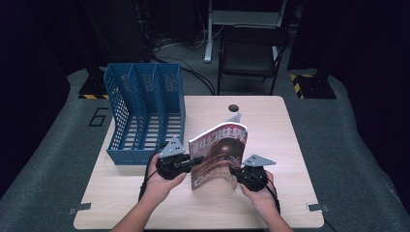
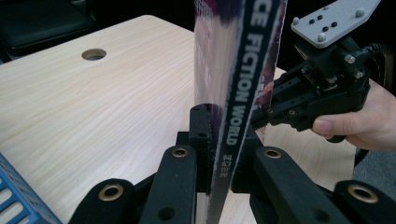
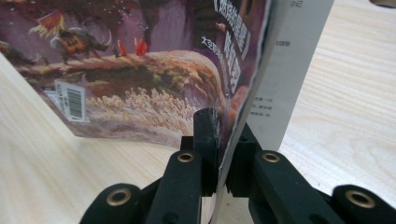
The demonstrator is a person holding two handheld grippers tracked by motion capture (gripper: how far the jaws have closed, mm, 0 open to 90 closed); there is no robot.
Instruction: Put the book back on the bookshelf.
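Observation:
A magazine (image 1: pixel 217 153) with a brown and purple cover stands on edge near the middle of the wooden table (image 1: pixel 285 145), held between both hands. My left gripper (image 1: pixel 192 164) is shut on its spine side; in the left gripper view the dark spine (image 2: pixel 240 84) with white lettering runs up between the jaws of the left gripper (image 2: pixel 223 140). My right gripper (image 1: pixel 236 173) is shut on the opposite edge. In the right gripper view the cover (image 3: pixel 140 74) and a white inner page (image 3: pixel 289 70) rise from the right gripper (image 3: pixel 224 140). The right gripper (image 2: pixel 261 119) also appears in the left gripper view.
A blue slotted file rack (image 1: pixel 145 111) stands at the table's back left, close to the left hand. A round cable hole (image 1: pixel 234 107) lies near the far edge. A dark chair (image 1: pixel 251 53) stands beyond the table.

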